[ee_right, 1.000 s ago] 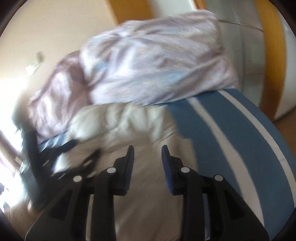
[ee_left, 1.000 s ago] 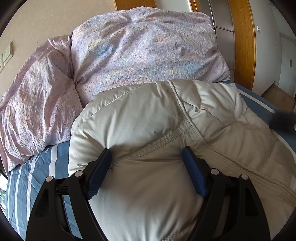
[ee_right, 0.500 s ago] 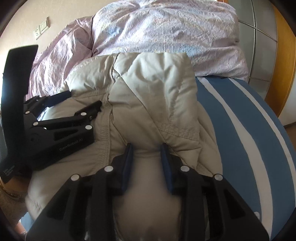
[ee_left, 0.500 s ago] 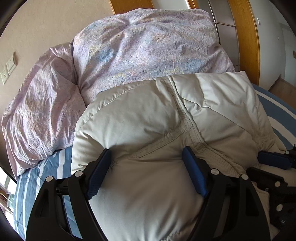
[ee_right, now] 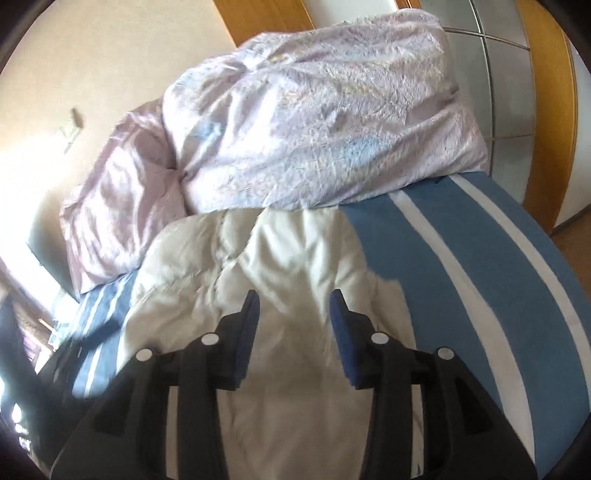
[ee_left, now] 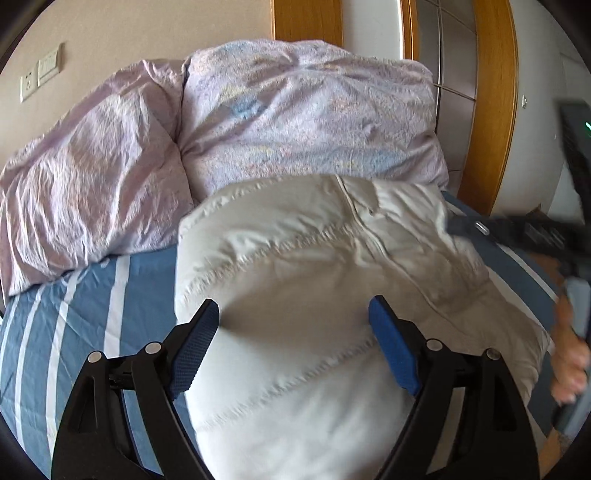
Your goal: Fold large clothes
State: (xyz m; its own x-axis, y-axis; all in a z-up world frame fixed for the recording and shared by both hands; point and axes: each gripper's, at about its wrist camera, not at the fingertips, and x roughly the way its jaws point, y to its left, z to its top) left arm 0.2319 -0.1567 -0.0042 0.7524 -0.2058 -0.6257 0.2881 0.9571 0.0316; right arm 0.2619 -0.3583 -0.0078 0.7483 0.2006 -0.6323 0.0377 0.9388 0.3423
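Both the left gripper [ee_left: 293, 332] and right gripper [ee_right: 293, 325] have just been opening, fingers apart over the cream padded jacket [ee_left: 314, 266] mid-frame on the striped bed [ee_right: 461, 258], gripping nothing.

Ahead of us the folded cream down jacket [ee_left: 332, 295] takes up the middle of the bed, and just behind it the heaped lilac duvet [ee_left: 295, 122] rises against the wall [ee_left: 129, 33], closing off any way forward. We find open room on the blue striped sheet [ee_left: 92, 314] to the left of the jacket, and a wider bare stretch of sheet to its right in the right wrist view. At the right edge of the left wrist view, a hand [ee_left: 570, 354] holding the other black tool crowds that side.
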